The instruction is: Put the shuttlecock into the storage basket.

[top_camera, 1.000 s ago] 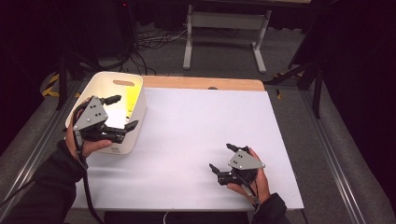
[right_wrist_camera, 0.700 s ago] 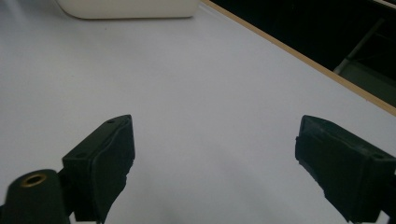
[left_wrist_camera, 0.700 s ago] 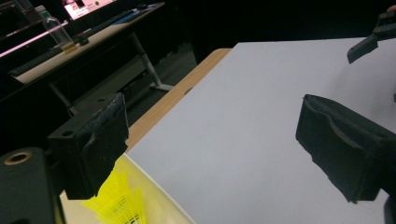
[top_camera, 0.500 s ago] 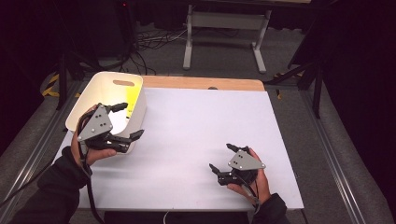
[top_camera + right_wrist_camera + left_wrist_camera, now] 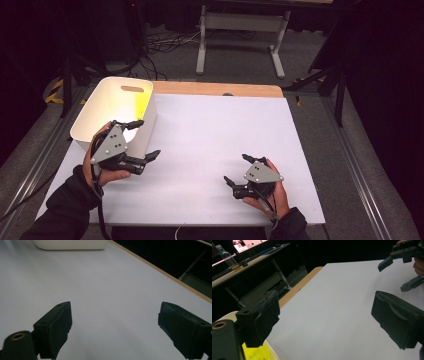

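Bin (image 5: 112, 102), white with a yellow glow inside, sits at ten o'clock on the white table (image 5: 220, 135) in the high view; left gripper (image 5: 145, 140), jaws apart, hangs just off its near corner. Right gripper (image 5: 237, 170), at five o'clock, is spread wide and holds nothing. Left gripper view: jaws gape over the bin's rim (image 5: 272, 350), the right gripper (image 5: 398, 273) at two o'clock. Right gripper view: jaws apart, bin (image 5: 70, 244) at eleven o'clock.

left gripper (image 5: 144, 138) held up off the surface, jaws spread wide, nothing between them | right gripper (image 5: 237, 170) low at the person's right, its 2 jaws wide apart too, empty | both forearms in dark sleeves, well apart
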The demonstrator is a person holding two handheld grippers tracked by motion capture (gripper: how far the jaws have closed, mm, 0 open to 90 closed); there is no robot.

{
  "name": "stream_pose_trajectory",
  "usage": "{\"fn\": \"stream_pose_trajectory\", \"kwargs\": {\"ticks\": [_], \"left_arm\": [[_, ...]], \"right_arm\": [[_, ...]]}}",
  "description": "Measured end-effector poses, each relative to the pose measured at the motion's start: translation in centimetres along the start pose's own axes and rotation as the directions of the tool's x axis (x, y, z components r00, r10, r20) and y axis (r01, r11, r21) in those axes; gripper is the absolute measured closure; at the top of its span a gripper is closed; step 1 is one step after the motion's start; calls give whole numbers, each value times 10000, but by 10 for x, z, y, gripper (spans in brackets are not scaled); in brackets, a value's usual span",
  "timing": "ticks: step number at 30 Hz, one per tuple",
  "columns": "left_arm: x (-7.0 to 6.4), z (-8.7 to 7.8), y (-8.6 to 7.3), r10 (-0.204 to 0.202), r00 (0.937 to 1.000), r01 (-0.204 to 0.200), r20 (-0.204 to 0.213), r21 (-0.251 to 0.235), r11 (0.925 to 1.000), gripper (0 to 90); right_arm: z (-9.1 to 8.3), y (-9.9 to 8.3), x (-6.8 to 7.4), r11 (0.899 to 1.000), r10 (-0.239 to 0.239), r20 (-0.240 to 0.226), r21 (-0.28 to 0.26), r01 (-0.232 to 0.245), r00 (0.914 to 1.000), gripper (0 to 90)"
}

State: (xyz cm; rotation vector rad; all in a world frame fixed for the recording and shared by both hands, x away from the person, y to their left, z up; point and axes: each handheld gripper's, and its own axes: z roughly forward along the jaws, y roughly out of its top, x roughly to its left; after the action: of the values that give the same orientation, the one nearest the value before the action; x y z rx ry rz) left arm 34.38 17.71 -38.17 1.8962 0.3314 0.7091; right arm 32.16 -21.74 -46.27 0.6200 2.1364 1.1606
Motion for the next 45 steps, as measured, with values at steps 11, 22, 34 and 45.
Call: {"fn": "stream_pose_trajectory", "kwargs": {"ticks": [11,22,34,45], "left_arm": [[-17,9,-9,251,9992,-256,309,163,9995,86],[-32,20,-30,305,9984,-329,479,488,9983,87],[-46,27,-53,290,9979,-341,578,893,9954,95],[-50,26,-77,128,9982,-197,578,1200,9926,96]], "right_arm": [[-1,0,1,10000,-54,7,-27,54,10000,129],[-1,2,4,9999,-156,6,-42,156,9999,129],[-2,3,7,9996,-275,-19,-55,275,9996,128],[-2,2,10,9993,-359,9,61,359,9994,123]]}}
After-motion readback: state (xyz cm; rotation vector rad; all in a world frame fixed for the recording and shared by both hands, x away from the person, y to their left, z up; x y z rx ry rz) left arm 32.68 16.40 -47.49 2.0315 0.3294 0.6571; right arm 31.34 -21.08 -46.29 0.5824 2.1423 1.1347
